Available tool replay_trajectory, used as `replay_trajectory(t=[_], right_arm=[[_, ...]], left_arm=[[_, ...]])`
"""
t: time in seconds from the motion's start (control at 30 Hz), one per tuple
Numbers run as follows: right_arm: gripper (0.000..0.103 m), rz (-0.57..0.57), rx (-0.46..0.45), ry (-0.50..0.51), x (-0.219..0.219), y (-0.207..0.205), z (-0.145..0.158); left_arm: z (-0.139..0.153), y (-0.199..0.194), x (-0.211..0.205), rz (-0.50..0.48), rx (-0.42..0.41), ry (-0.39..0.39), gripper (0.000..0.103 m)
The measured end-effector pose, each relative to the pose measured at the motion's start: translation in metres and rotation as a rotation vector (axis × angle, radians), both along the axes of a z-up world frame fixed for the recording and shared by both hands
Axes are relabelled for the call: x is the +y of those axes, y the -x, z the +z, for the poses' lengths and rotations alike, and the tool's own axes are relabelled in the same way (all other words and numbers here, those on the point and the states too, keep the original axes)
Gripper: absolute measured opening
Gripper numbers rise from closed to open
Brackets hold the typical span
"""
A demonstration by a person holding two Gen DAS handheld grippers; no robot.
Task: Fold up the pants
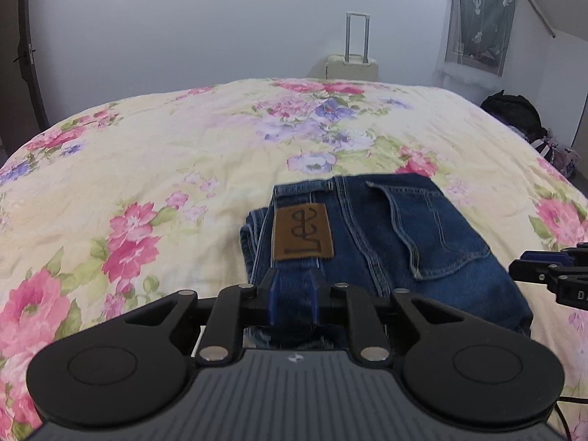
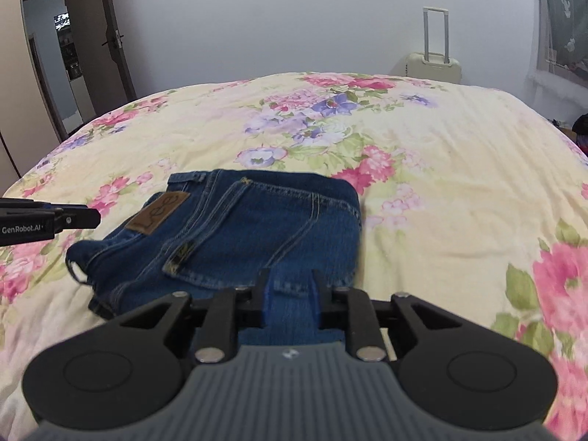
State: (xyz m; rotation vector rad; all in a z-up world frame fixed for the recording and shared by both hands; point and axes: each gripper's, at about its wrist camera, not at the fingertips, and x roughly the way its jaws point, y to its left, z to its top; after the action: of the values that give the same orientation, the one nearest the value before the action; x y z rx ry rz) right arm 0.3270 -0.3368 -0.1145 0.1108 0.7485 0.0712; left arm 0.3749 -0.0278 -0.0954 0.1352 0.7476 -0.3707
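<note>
Folded blue denim pants [image 2: 235, 235] lying on the floral yellow bedspread [image 1: 154, 154]

I judge the fold all but done, so I would only tidy it: both my grippers hang above the near edge of the bundle, left gripper [image 1: 293, 294] by the brown leather patch [image 1: 302, 232], right gripper [image 2: 290, 294] over the back pocket [image 2: 279, 235]; each pair of jaws stands narrow with nothing pinched, as far as I can see. Loose layers poke out at the left side, so I would press there flat and square the edges without dragging the top layer
</note>
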Motion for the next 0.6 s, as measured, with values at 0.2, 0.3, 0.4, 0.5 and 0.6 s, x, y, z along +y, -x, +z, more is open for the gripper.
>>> replay_trajectory(t=[0.2,0.3,0.4,0.5,0.6], right_arm=[[0.019,-0.017,0.034,0.02,0.011,0.041,-0.031],[0.02,-0.02,0.057,0.025,0.012,0.039,-0.047],[0.019,-0.035,0.054,0.012,0.009,0.043,-0.057],[0.022,-0.097,0.021,-0.055,-0.003,0.062,-0.044],[0.028,-0.162,0.05,-0.144,-0.019,0.079,-0.046]], left_arm=[[-0.032,0.006,0.008,0.042,0.068,-0.05,0.022],[-0.054,0.003,0.012,0.075,0.119,-0.088,0.02],[-0.068,0.003,0.022,0.108,0.15,-0.103,0.02],[-0.076,0.004,0.033,0.121,0.193,-0.067,0.015],[-0.078,0.008,0.038,0.142,0.178,-0.029,0.015]])
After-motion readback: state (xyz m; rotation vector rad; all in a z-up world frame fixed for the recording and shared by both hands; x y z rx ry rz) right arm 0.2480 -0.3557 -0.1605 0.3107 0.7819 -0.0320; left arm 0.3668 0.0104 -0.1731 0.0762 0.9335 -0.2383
